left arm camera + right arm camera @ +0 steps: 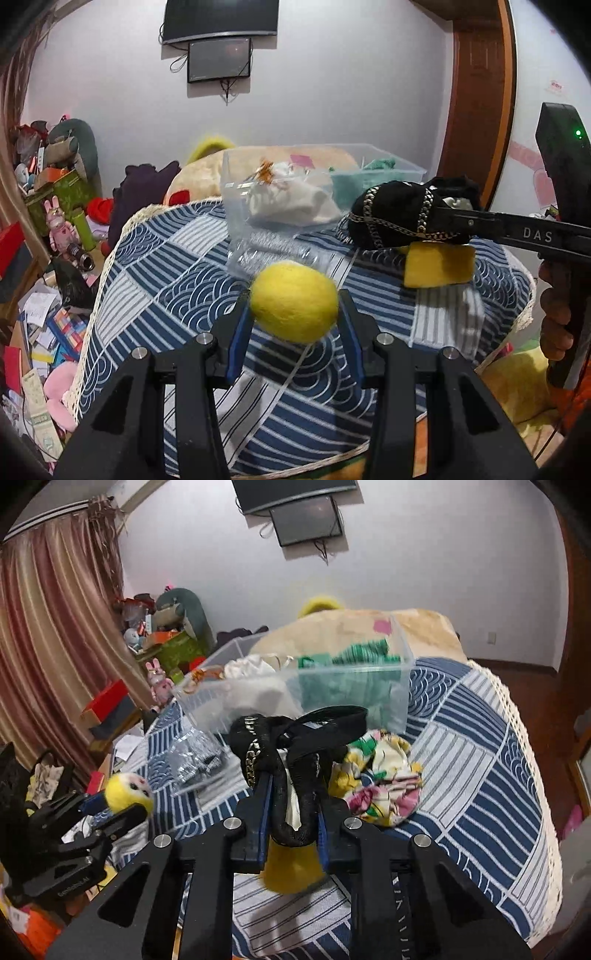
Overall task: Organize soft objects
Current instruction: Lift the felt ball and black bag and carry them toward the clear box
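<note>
My left gripper [294, 314] is shut on a yellow felt ball toy [294, 301], held above the blue patterned tablecloth [166, 295]; it also shows in the right wrist view [127, 792], with a small face. My right gripper [291, 794] is shut on a black garment with gold chain trim [291, 746], held just in front of the clear plastic bin [402, 686]. In the left wrist view the black garment [402, 218] hangs over a yellow sponge [439, 267], right of the bin [236, 192]. The bin holds white and green cloths.
A floral cloth [384, 782] lies on the table right of my right gripper. A crumpled clear plastic sheet [195, 760] lies in front of the bin. A large plush [351, 627] sits behind the bin. Clutter covers the floor at left [44, 325].
</note>
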A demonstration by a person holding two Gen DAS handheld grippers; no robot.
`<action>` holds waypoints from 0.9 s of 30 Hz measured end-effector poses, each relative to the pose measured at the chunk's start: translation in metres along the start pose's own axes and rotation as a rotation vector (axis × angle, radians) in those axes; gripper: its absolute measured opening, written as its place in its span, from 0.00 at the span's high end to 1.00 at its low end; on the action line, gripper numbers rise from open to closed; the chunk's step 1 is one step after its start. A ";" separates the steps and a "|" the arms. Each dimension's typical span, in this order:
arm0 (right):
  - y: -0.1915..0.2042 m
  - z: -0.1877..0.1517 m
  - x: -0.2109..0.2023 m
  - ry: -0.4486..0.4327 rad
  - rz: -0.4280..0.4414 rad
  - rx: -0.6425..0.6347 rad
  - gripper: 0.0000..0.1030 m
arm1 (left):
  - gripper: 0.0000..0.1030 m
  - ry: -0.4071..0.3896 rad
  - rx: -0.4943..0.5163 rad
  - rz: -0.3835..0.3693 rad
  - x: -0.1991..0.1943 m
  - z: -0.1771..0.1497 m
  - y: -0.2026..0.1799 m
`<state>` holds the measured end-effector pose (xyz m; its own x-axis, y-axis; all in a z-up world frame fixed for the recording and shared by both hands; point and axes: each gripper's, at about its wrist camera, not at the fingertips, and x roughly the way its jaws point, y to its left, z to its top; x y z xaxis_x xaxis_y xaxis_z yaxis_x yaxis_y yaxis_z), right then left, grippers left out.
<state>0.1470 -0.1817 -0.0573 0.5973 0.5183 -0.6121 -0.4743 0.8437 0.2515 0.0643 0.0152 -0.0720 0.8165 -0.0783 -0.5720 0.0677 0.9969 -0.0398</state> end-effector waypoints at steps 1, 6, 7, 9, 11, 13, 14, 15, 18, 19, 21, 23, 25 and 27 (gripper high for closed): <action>0.000 0.001 -0.002 -0.010 0.006 -0.001 0.83 | 0.57 -0.005 0.001 -0.004 -0.001 0.002 -0.002; 0.006 0.013 -0.012 -0.063 0.039 -0.020 0.83 | 0.57 -0.023 0.002 -0.042 -0.001 0.014 -0.010; 0.007 0.015 -0.013 -0.068 0.052 -0.018 0.83 | 0.57 -0.025 0.003 -0.047 -0.001 0.015 -0.011; 0.009 0.018 -0.011 -0.074 0.071 -0.014 0.83 | 0.57 -0.025 -0.001 -0.067 0.000 0.017 -0.015; 0.010 0.017 -0.004 -0.062 0.089 -0.007 0.83 | 0.57 -0.018 -0.004 -0.090 0.003 0.018 -0.018; 0.012 0.011 0.007 -0.034 0.090 -0.011 0.83 | 0.57 0.004 -0.002 -0.113 0.013 0.017 -0.023; 0.013 0.008 0.014 -0.017 0.083 -0.012 0.83 | 0.57 0.019 0.001 -0.120 0.019 0.017 -0.026; 0.011 0.005 0.021 0.002 0.079 -0.006 0.83 | 0.57 0.029 0.001 -0.128 0.024 0.017 -0.027; 0.003 -0.002 0.031 0.037 0.079 0.033 0.83 | 0.57 0.066 0.001 -0.167 0.043 0.019 -0.036; 0.000 -0.002 0.031 0.037 0.078 0.045 0.83 | 0.57 0.073 0.007 -0.167 0.048 0.019 -0.040; -0.006 -0.003 0.028 0.038 0.089 0.066 0.83 | 0.57 0.080 0.038 -0.153 0.057 0.020 -0.049; -0.006 -0.003 0.025 0.036 0.090 0.068 0.83 | 0.57 0.085 0.053 -0.147 0.061 0.019 -0.053; -0.006 -0.003 0.022 0.031 0.087 0.055 0.83 | 0.57 0.086 0.053 -0.150 0.062 0.018 -0.052; -0.006 -0.001 0.018 0.019 0.088 0.049 0.83 | 0.57 0.091 0.053 -0.154 0.063 0.017 -0.052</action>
<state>0.1604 -0.1777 -0.0706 0.5425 0.5879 -0.6001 -0.4915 0.8014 0.3409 0.1219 -0.0414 -0.0916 0.7393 -0.2268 -0.6340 0.2201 0.9712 -0.0907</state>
